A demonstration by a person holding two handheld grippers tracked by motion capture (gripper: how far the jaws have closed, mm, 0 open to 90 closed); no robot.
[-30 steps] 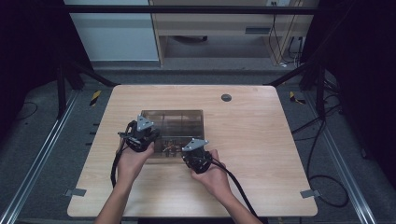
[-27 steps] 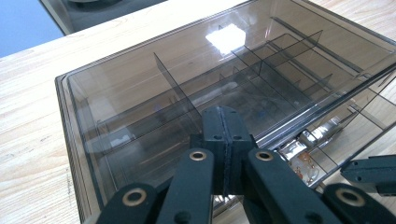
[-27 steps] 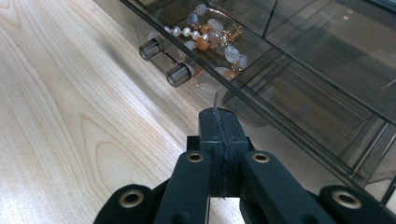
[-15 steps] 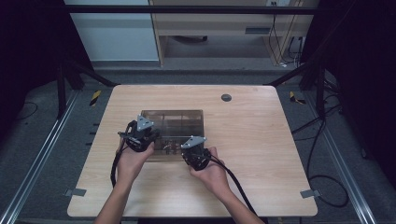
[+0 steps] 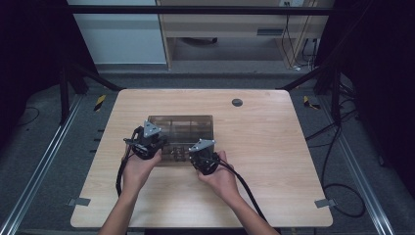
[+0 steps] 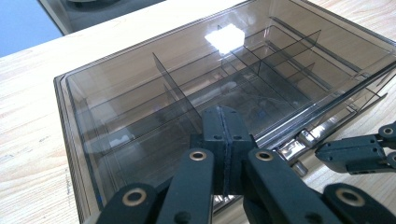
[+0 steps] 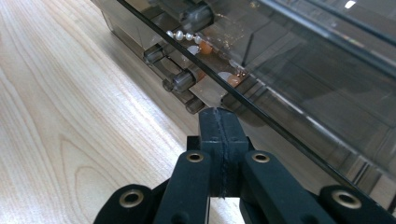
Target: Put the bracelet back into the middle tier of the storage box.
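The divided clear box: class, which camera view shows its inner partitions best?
The left gripper view: the box lies close, dividers crossing plainly. The high view gives its whole outline; the right gripper view gives its front edge.

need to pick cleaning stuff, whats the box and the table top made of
Box: looks like smoky see-through plastic, glossy; the dividers show through its lid and a lamp glints on it. Its hinge looks like shiny metal. Table top: pale wood or wood-look laminate, matt, with visible grain; which of the two is unclear.
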